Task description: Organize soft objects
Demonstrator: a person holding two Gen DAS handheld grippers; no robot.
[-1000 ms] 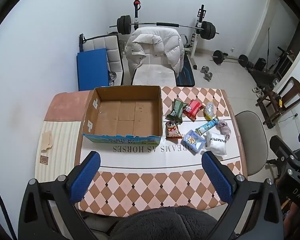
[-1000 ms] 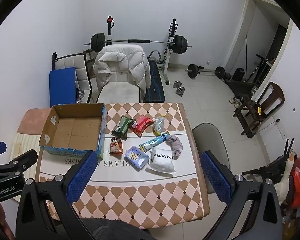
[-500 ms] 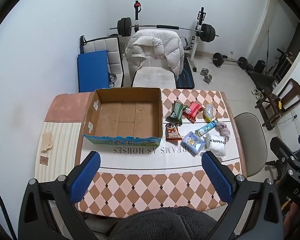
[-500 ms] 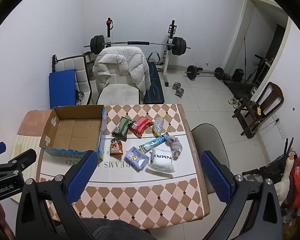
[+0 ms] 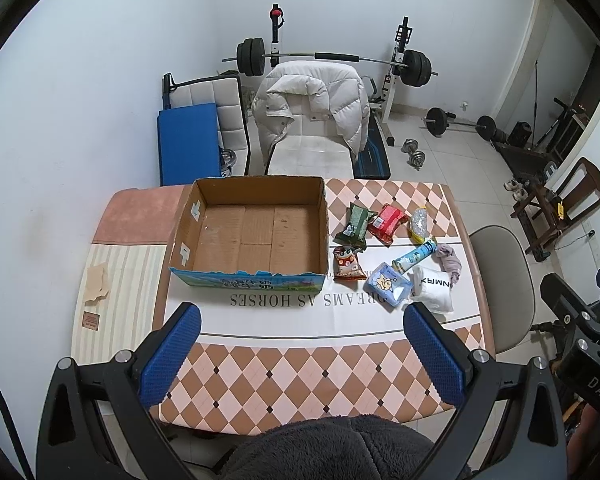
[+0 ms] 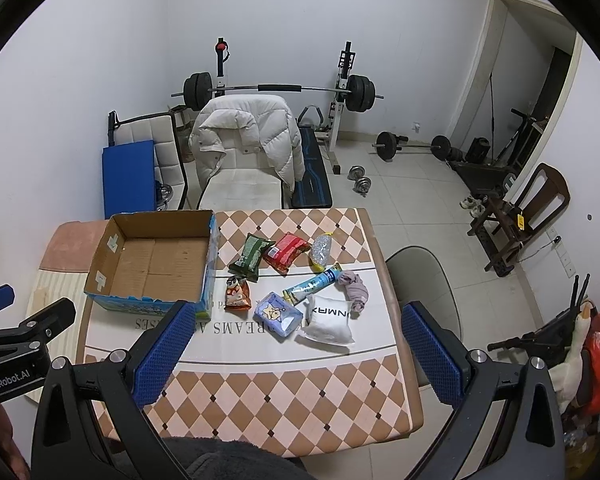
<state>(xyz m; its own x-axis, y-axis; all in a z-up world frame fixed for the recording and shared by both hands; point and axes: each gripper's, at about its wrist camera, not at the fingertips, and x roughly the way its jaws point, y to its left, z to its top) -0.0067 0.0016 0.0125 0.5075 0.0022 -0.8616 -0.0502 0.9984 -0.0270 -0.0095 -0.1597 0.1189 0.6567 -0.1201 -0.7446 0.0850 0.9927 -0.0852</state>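
Eight soft items (image 5: pixel 384 256) are counted beside one cardboard box (image 5: pixel 248 232) on the table (image 5: pixel 300 372). The left gripper (image 5: pixel 300 354) and right gripper (image 6: pixel 296 354) are held wide apart, gripping nothing.

You're getting even, cool-white light from overhead in both wrist views, bright enough to read the printed lettering on the tablecloth (image 5: pixel 300 300). Shadows are soft and short: a faint one sits inside the cardboard box (image 5: pixel 256 236) along its near wall, and small ones hug the snack packets. The white walls wash out pale and flat, with no hard glare. Heavy fisheye bending at the edges: the doorway (image 6: pixel 516 64) on the far right curves inward, and a black ring cuts off all four corners. The middle stays sharp; the blue finger pads (image 5: pixel 172 356) up close look slightly soft, with their texture readable.
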